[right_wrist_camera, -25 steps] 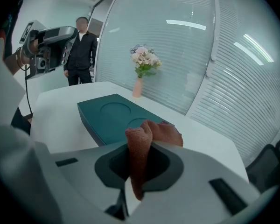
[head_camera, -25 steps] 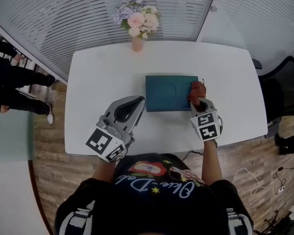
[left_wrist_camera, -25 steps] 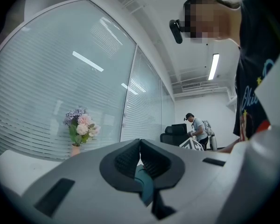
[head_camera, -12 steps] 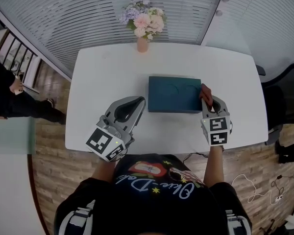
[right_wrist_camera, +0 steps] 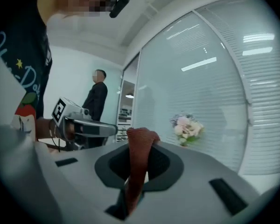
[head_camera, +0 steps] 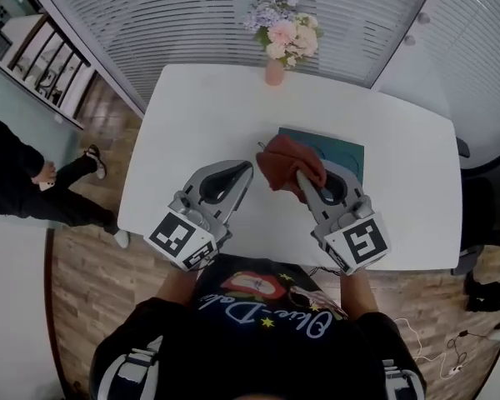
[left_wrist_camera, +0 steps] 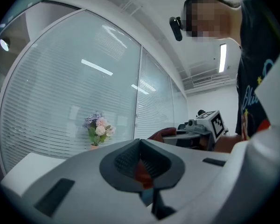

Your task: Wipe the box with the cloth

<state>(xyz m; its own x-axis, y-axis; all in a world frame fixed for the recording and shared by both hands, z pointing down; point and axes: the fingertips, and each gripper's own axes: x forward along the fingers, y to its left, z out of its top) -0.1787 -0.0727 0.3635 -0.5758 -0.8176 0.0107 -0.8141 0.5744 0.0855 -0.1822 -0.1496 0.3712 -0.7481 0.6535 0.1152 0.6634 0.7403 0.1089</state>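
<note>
Rust-red cloth (head_camera: 287,162), clamped in right gripper (head_camera: 303,178), swept from the 3 o'clock edge of teal box (head_camera: 343,152) at table centre to its 9 o'clock end (wipe likely midway). Left gripper (head_camera: 245,170) closed, empty, alongside.

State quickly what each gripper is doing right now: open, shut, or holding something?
Left gripper: shut, holding nothing.
Right gripper: shut on the red cloth.
</note>
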